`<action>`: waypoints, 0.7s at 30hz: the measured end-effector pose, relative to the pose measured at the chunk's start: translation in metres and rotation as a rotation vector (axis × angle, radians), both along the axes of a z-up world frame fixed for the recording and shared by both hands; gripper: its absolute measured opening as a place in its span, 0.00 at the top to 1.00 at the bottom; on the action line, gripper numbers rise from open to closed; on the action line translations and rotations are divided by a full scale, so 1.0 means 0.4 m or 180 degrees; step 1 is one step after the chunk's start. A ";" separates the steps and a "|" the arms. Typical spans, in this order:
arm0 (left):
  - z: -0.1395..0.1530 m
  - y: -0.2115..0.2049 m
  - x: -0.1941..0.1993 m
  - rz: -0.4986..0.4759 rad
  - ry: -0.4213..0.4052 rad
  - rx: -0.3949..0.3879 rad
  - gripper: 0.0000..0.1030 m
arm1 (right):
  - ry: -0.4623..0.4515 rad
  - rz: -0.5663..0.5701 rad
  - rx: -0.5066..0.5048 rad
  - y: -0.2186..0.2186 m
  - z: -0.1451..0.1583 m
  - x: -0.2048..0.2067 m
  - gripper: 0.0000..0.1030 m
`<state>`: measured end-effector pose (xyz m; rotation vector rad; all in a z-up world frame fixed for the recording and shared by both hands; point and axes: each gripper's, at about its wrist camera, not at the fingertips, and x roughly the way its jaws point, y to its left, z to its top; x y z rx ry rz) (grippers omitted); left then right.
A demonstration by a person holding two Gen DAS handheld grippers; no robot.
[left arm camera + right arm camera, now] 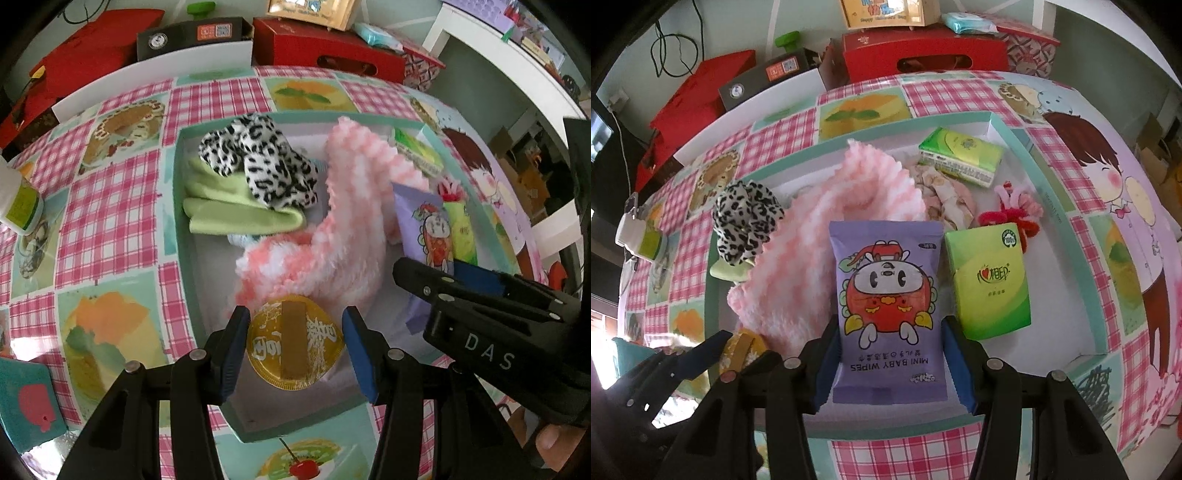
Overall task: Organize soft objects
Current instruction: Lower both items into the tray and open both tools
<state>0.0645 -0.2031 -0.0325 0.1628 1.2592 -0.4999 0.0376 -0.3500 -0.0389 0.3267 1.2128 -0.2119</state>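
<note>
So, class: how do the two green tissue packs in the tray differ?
The near tissue pack lies lengthwise beside the purple wipes; the far tissue pack lies crosswise by the tray's back wall. The near one looks larger and shows a heart logo. Both are green and unheld.

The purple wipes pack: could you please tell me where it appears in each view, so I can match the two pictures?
Left wrist: the wipes pack is right of centre, partly hidden behind the right gripper.
Right wrist: the pack is low in the centre, between the right gripper's fingers.
Shared landmark: the pink fluffy cloth, directly left of the pack in both views.
</note>
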 end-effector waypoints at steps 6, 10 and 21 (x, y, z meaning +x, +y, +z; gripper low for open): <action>-0.022 -0.007 0.001 -0.0021 0.0097 0.0030 0.48 | 0.0067 0.0051 -0.0059 0.012 -0.013 0.005 0.43; -0.029 -0.011 -0.003 -0.0037 0.0103 0.0045 0.46 | 0.0113 0.0067 -0.0072 0.015 -0.020 0.007 0.42; -0.034 -0.023 0.000 -0.0039 0.0133 0.0036 0.45 | 0.0147 0.0066 -0.0122 0.027 -0.026 0.013 0.34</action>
